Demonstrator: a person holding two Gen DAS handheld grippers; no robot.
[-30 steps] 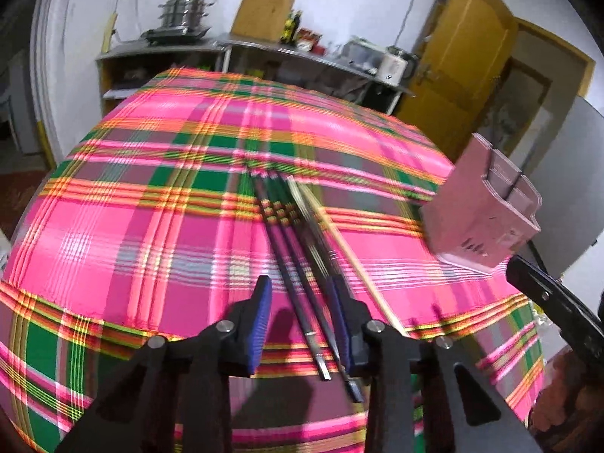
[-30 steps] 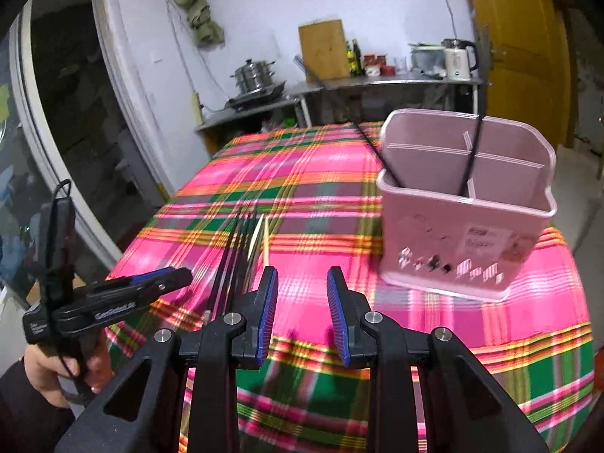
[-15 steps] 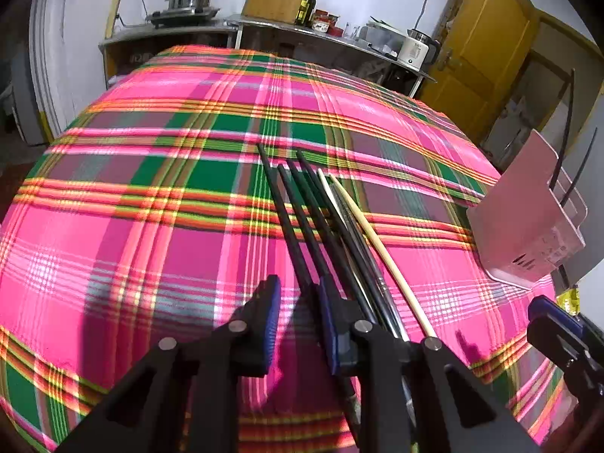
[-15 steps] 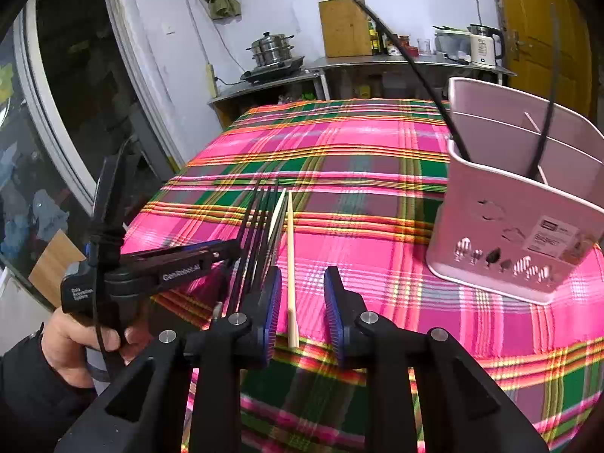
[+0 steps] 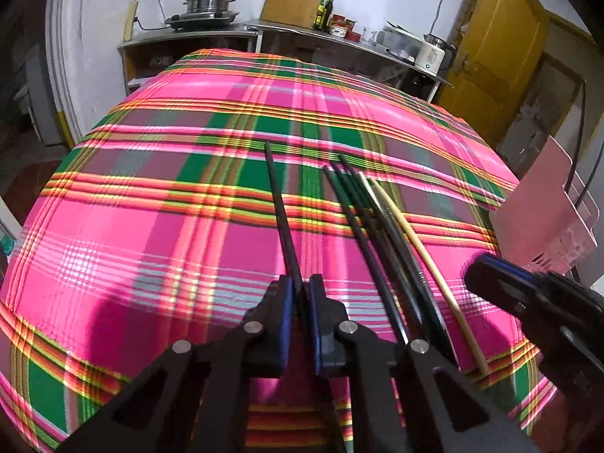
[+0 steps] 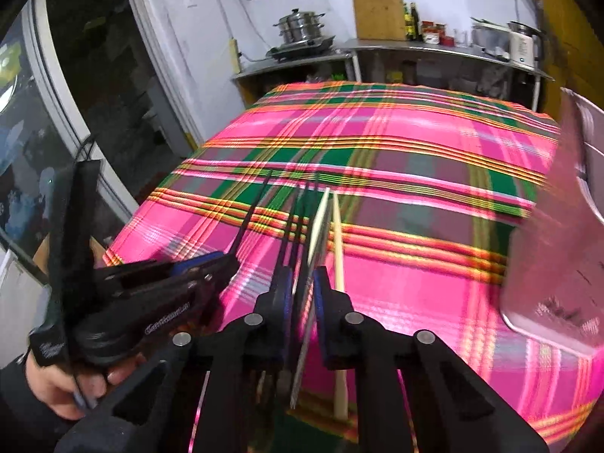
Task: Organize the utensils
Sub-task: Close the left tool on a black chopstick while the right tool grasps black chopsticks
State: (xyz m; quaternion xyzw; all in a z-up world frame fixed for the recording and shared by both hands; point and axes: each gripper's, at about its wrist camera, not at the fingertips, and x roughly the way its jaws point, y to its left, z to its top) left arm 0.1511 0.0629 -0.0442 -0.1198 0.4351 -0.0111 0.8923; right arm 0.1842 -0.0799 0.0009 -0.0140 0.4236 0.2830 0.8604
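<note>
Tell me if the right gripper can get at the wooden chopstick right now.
Probably not yet. The right gripper looks closed on the silver chopstick, so its jaws are taken. The wooden chopstick lies uncovered just outside one finger, otherwise free.

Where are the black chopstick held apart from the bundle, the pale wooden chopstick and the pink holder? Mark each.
black chopstick point(image 5: 281, 219), left wrist view, middle of its shaft.
pale wooden chopstick point(image 5: 422, 253), left wrist view, middle of its shaft.
pink holder point(image 5: 543, 222), left wrist view, its near wall.

left tool point(image 5: 301, 294): black, blue pads | right tool point(image 6: 303, 283): same, silver screws
</note>
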